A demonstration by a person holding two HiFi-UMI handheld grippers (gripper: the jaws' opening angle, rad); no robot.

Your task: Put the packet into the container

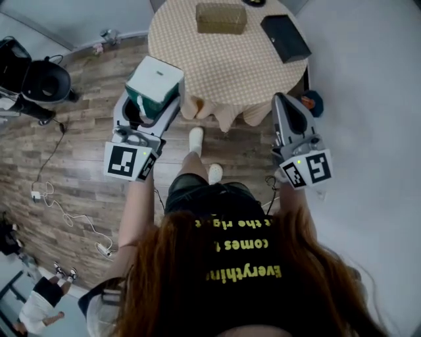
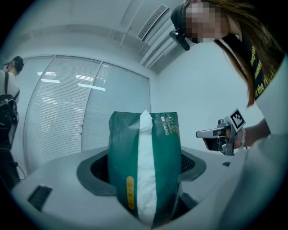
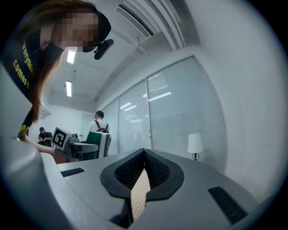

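My left gripper (image 1: pixel 152 99) is shut on a green and white packet (image 1: pixel 155 81), which stands upright between its jaws (image 2: pixel 144 167). The packet (image 2: pixel 143 161) fills the middle of the left gripper view. It is held in the air over the wooden floor, just left of the round table (image 1: pixel 197 52). A woven olive container (image 1: pixel 221 18) sits at the table's far side. My right gripper (image 1: pixel 280 99) is shut with nothing in it, its jaws (image 3: pixel 144 152) meeting at the tip, near the table's right edge.
A black box (image 1: pixel 285 37) lies on the table's right part. Black equipment (image 1: pixel 34 79) stands at the left, with cables (image 1: pixel 66 210) trailing over the floor. Another person (image 1: pixel 43 299) is at the lower left. A white wall is at the right.
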